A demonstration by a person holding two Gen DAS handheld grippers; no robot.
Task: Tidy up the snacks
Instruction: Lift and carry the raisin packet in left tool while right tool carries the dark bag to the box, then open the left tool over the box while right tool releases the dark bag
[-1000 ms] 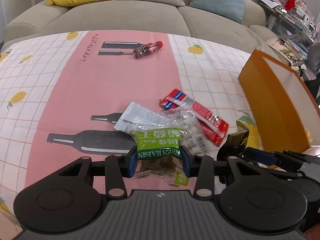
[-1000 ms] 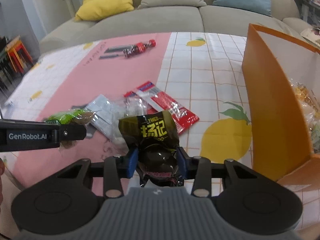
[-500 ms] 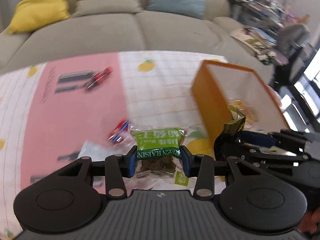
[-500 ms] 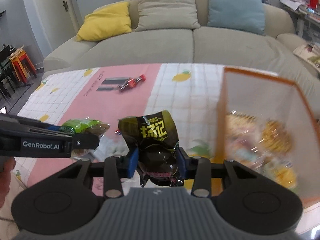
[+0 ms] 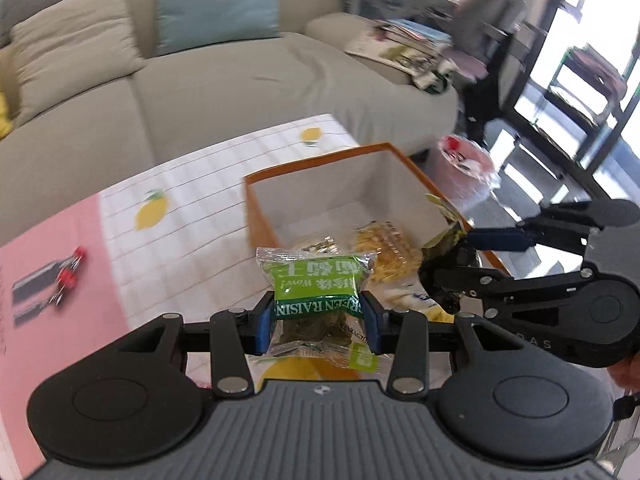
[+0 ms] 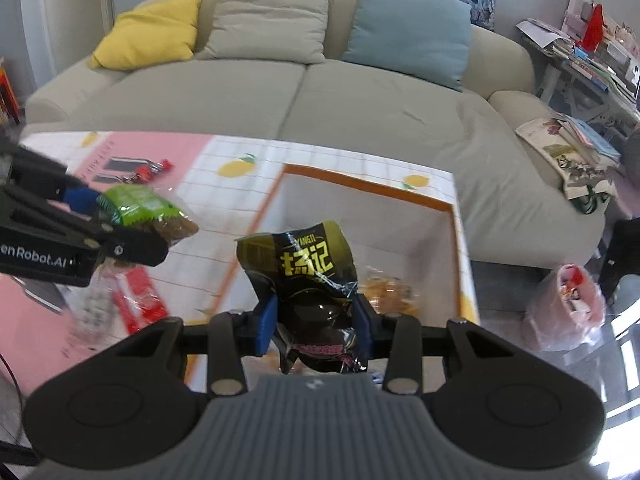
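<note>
My left gripper (image 5: 318, 326) is shut on a green raisin packet (image 5: 316, 284) and holds it in the air at the near left edge of the orange box (image 5: 256, 208). My right gripper (image 6: 316, 320) is shut on a black snack packet (image 6: 308, 276) and holds it over the box's (image 6: 368, 188) open top. The box holds several yellow wrapped snacks (image 5: 384, 248). The left gripper and its green packet (image 6: 136, 204) show at the left of the right wrist view. The right gripper (image 5: 452, 264) shows at the right of the left wrist view.
Red and clear snack packets (image 6: 136, 300) lie on the pink and white tablecloth (image 5: 188, 216) left of the box. A red-handled tool (image 5: 68, 276) lies further left. A grey sofa (image 6: 320, 92) stands behind the table. A pink bag (image 6: 568, 312) sits on the floor to the right.
Both grippers have risen and swung right from the snack pile toward the box, each still holding its packet. The box's open top has come into view below them.
</note>
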